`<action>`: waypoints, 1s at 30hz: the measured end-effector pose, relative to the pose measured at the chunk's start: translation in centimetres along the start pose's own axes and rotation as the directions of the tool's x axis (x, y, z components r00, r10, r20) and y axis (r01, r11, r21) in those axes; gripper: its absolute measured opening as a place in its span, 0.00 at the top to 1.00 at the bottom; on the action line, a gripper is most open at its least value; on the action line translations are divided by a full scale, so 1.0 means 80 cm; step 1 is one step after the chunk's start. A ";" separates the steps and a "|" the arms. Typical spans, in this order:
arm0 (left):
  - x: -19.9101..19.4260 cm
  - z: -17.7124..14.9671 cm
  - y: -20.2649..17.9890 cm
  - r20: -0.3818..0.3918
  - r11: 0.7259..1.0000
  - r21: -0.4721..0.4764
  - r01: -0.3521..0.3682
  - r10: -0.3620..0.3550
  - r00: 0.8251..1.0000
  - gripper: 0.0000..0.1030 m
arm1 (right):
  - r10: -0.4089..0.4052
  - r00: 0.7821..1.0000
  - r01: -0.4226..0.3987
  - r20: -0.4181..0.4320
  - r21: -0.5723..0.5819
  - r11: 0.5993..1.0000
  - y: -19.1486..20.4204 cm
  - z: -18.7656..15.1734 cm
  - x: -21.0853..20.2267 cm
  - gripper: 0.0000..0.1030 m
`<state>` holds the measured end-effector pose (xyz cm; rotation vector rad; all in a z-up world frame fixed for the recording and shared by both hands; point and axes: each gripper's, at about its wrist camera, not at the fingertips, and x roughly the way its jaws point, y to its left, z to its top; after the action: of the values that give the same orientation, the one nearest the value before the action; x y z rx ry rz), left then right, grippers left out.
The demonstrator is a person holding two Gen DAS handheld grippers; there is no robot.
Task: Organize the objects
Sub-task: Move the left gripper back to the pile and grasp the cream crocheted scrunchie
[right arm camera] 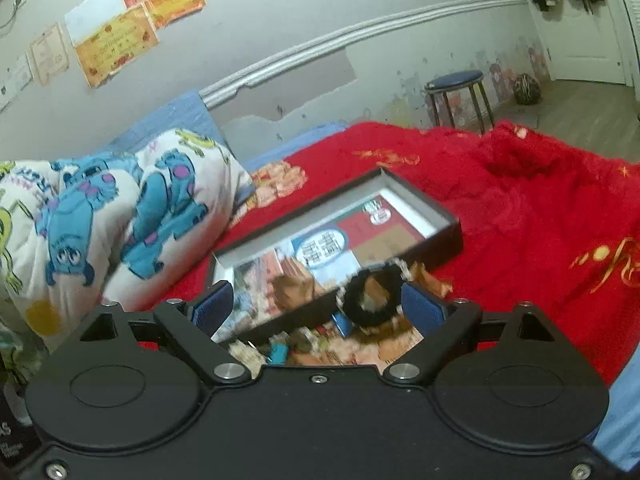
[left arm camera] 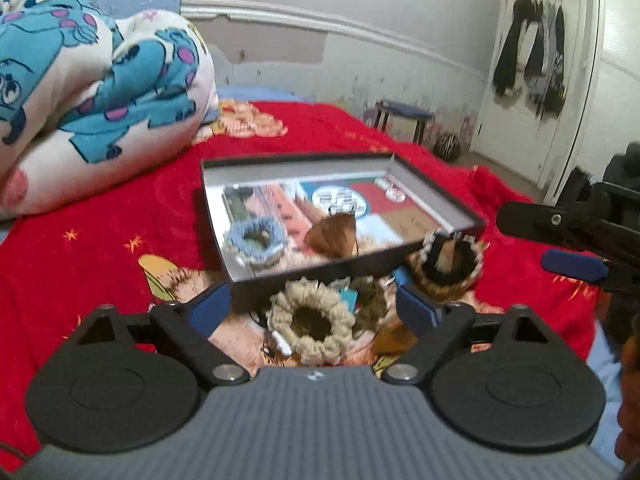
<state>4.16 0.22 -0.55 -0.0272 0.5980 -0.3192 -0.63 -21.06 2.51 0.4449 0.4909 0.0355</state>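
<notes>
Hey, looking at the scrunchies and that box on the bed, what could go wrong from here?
1. The box sits tilted on the soft red blanket; bumping it may tip out the blue scrunchie.
2. The left tongs straddle the beige scrunchie close to the box wall and might snag it.
3. Both tongs work close together; the right tongs near the black scrunchie may collide.

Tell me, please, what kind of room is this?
Most likely a bedroom at home: a bed with a red blanket, a cartoon-print pillow, and clothes hanging on the door.
</notes>
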 end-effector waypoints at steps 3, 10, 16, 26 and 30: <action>0.013 -0.013 -0.006 -0.035 1.000 0.005 0.022 -0.022 0.999 0.15 | -0.003 1.000 0.003 -0.027 0.017 1.000 -0.011 -0.014 0.015 0.12; 0.036 -0.032 -0.023 -0.087 0.998 0.058 -0.010 0.015 0.996 0.29 | 0.008 0.996 -0.006 -0.090 0.022 1.000 -0.020 -0.048 0.054 0.13; 0.053 -0.038 -0.029 -0.109 0.994 0.086 -0.063 0.073 0.991 0.59 | 0.037 0.990 -0.030 -0.135 0.055 0.998 -0.027 -0.065 0.075 0.15; 0.069 -0.034 -0.028 -0.160 0.988 0.103 -0.117 0.132 0.978 0.68 | 0.087 0.986 -0.081 -0.143 0.048 0.996 -0.012 -0.080 0.105 0.17; 0.070 -0.033 -0.027 -0.165 0.984 0.104 -0.146 0.161 0.973 0.79 | 0.065 0.989 -0.060 -0.134 0.039 0.997 -0.011 -0.085 0.108 0.21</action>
<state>6.44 -3.33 -5.53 0.1352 0.7524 -0.1989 3.82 -17.90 -7.11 0.4936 0.6111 0.1182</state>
